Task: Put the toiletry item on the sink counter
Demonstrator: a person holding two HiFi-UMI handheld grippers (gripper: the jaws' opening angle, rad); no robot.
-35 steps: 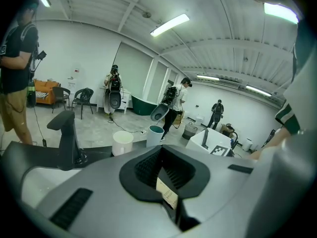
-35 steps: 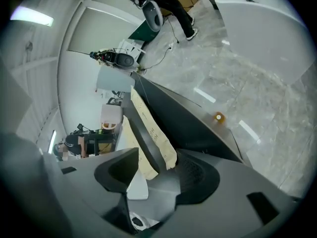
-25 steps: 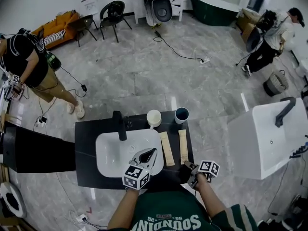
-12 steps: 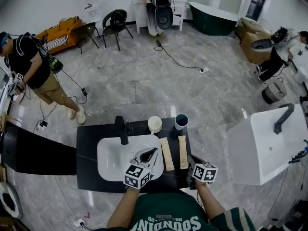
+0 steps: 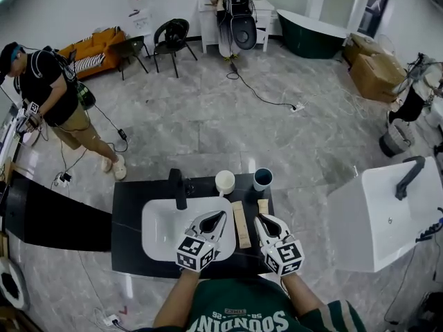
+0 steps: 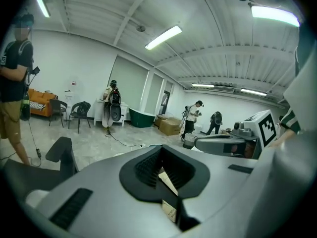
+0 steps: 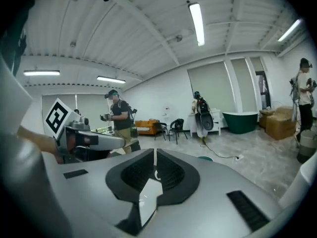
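Observation:
Two long tan toiletry boxes lie side by side on the black sink counter (image 5: 128, 213), right of the white basin (image 5: 160, 235). The left box (image 5: 240, 225) shows in full. My right gripper (image 5: 259, 218) hovers over the near end of the right box (image 5: 263, 205). Its jaws are closing and stand almost together (image 7: 155, 152), with nothing seen pressed between them. Over the basin's right part my left gripper (image 5: 219, 216) is shut (image 6: 161, 150). A strip of tan box (image 6: 168, 185) shows through the gap below its tips.
A black faucet (image 5: 178, 185) stands behind the basin. A white cup (image 5: 224, 182) and a dark cup (image 5: 262, 178) sit at the counter's back edge. A second white sink (image 5: 377, 213) stands to the right, a black table (image 5: 48, 220) to the left, with a person (image 5: 48, 88) behind it.
My right gripper has swung from the counter's front right corner forward and left, over the right tan box. The left gripper has stayed over the basin.

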